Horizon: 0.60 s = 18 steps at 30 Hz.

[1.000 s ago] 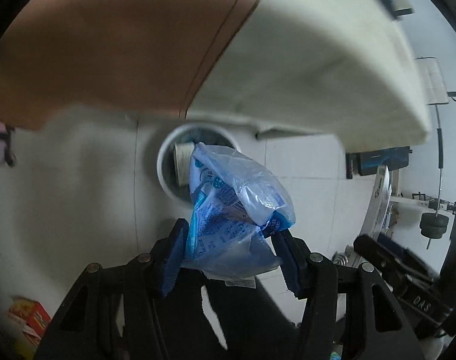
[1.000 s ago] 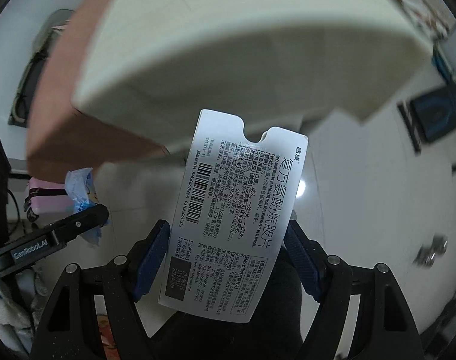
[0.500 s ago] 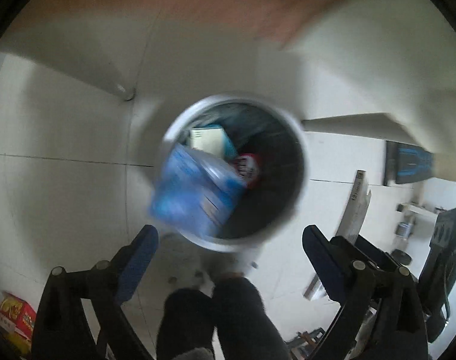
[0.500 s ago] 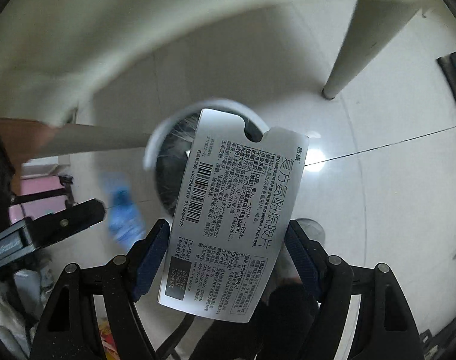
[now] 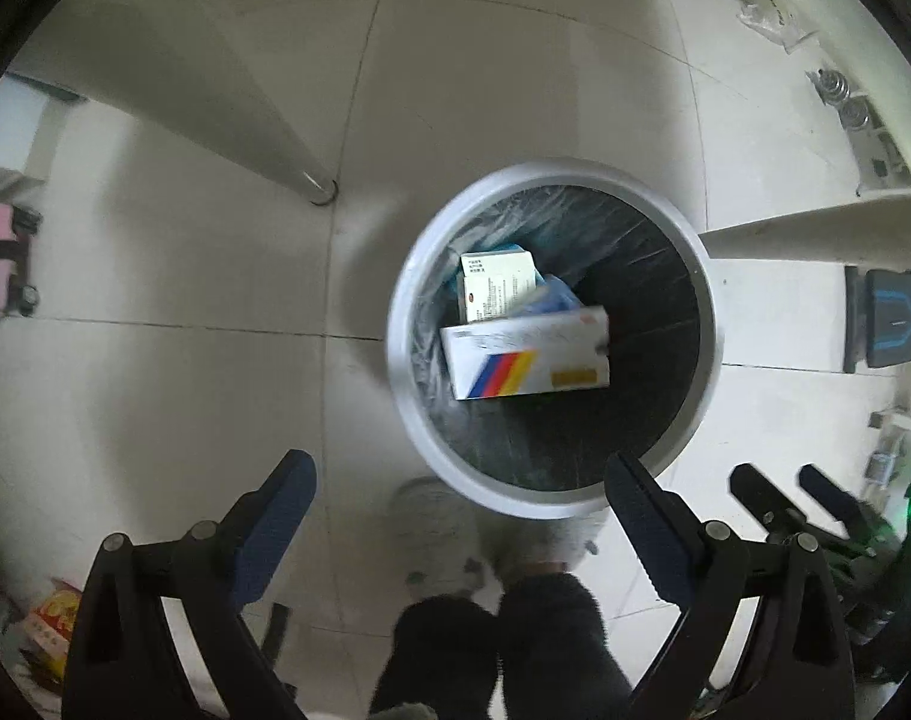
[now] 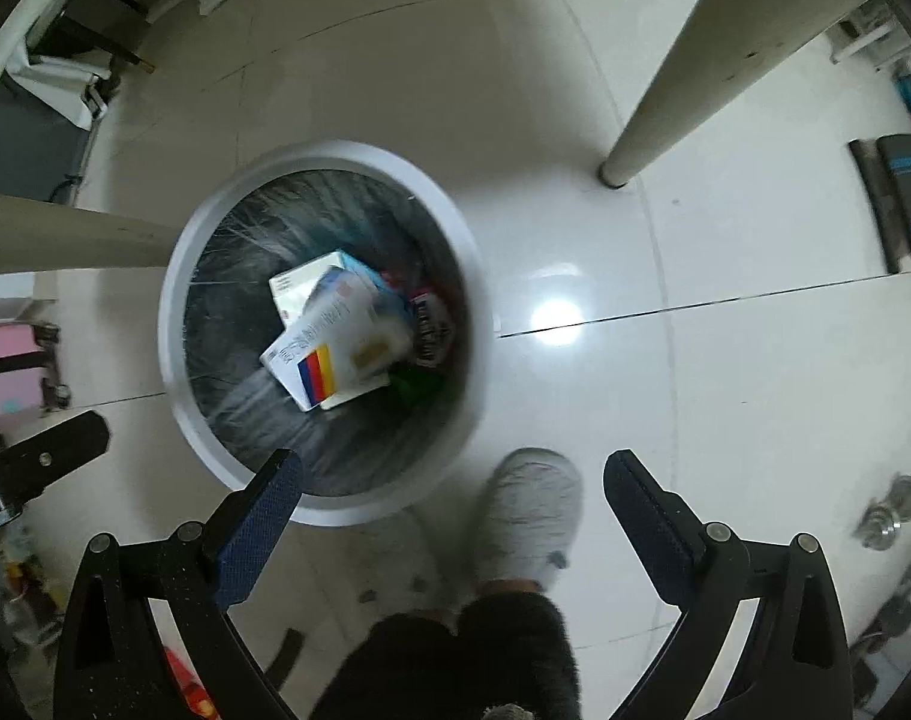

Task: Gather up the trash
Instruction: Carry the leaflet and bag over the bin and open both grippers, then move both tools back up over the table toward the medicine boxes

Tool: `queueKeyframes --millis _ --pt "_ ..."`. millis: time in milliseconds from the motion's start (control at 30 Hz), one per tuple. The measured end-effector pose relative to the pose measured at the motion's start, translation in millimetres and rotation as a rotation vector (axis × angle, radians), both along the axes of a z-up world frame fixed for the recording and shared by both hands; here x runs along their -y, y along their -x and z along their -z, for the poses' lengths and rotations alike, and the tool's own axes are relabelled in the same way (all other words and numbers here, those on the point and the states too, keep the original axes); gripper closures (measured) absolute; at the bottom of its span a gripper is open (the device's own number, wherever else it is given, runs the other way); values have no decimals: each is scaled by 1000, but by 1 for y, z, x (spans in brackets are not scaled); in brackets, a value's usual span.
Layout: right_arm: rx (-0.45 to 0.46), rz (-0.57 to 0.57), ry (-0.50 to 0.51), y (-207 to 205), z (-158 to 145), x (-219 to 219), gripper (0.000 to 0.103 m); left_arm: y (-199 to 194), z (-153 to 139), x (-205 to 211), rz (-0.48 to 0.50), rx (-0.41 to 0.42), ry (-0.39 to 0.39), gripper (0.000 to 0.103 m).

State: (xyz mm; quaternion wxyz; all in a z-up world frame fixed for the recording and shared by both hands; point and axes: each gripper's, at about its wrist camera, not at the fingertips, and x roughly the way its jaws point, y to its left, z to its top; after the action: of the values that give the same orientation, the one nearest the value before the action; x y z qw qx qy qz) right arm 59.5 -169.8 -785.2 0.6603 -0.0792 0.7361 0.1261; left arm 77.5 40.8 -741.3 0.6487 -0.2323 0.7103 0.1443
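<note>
My right gripper (image 6: 452, 483) has just been opening and now stands wide apart with nothing between its blue pads; the white medicine box (image 6: 341, 342) it clamped a second ago lies inside the trash bin (image 6: 173, 324), tilted on top of the other packets. My left gripper (image 5: 458, 489) is spread just as wide and empty too: the blue plastic wrapper (image 5: 560, 294) it carried a second ago has dropped in, and I see only a blue edge of it under the box in the left wrist view. Both grippers point down over the tiled floor (image 6: 725, 420), the bin just ahead of them between two pale bench legs (image 6: 665, 102), the person's grey slippers (image 6: 533, 516) right beside its rim. I judge this pair of items delivered, so both grippers are free to fetch more trash.
</note>
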Motion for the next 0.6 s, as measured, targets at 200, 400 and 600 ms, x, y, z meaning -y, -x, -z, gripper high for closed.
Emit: queueKeyframes --millis 200,400,600 --pt "36 -12 49 -3 -24 3 2 6 -29 9 17 2 -48 5" --pt "66 -34 64 2 -65 3 2 15 -68 18 21 10 -71 5" --pt "103 -56 72 14 -120 2 2 32 -122 29 33 23 -81 5"
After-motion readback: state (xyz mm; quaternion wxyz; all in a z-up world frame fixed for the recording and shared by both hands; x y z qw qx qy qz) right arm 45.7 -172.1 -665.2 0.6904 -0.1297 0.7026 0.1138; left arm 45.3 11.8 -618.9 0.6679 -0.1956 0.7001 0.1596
